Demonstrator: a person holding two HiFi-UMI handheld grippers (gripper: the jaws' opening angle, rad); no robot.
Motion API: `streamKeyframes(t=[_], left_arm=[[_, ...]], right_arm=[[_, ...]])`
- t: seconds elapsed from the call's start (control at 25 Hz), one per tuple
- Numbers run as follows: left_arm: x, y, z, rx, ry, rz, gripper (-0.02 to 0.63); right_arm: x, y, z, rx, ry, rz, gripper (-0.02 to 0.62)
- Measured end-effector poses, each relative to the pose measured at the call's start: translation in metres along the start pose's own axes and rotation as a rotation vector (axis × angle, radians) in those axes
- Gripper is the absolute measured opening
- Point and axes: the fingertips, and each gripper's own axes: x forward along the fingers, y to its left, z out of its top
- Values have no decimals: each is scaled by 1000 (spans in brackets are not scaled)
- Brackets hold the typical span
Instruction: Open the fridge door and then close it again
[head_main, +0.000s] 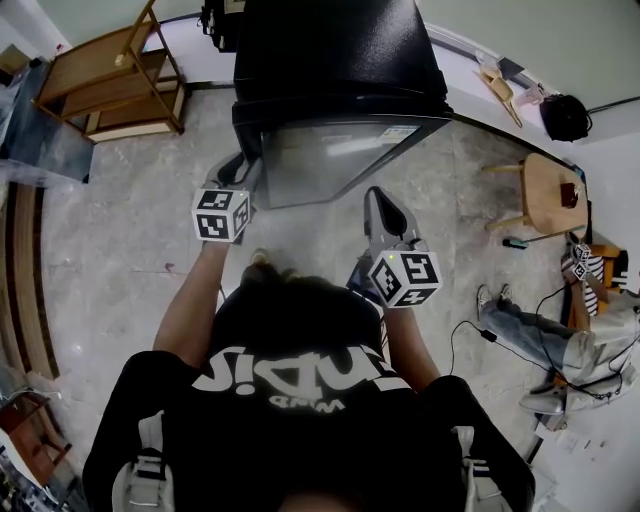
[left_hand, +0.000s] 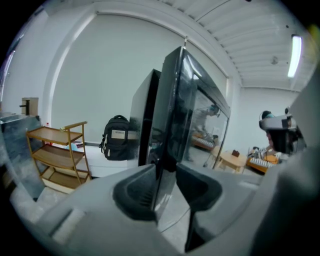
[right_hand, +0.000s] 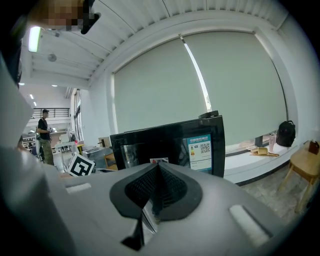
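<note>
In the head view you stand just in front of the fridge (head_main: 330, 50), and its glass fridge door (head_main: 330, 160) is turned a little away from the black body, so it is ajar and not wide open. Your left gripper (head_main: 248, 165) is at the free edge of the door, on the left side of the fridge. Your right gripper (head_main: 378, 197) hangs apart from the door, in front of the fridge on its right side, and touches nothing. In the left gripper view the door edge runs upright between the two dark pads (left_hand: 140, 192), and the jaws are clamped on this edge. A gap shows between the door and the fridge body. A backpack (left_hand: 116, 137) stands behind the fridge, near a wooden shelf (left_hand: 60, 155). In the right gripper view the jaws are pressed together with nothing between them, and the door faces you with its label. I judge that you are in the middle of the swing, but these views do not say whether it is the opening or the closing. The next move needs a firm hold, and the left hand must follow the round path about the hinge.
</note>
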Motion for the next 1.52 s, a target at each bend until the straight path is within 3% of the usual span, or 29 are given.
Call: streamKeyframes(t=[0.76,1.04,1.52], left_arm=[[-43,-48,-27,-63,23,72,126],[-64,-64,-37,-64,32,42,112],[-89,-96,-52,-48,53,-39,86]], right_arm=[[-45,7,-18,17,5,85,-2],[-57,19,-29,14,13,101,-2],[-93,42,-42,29,2,45,-2]])
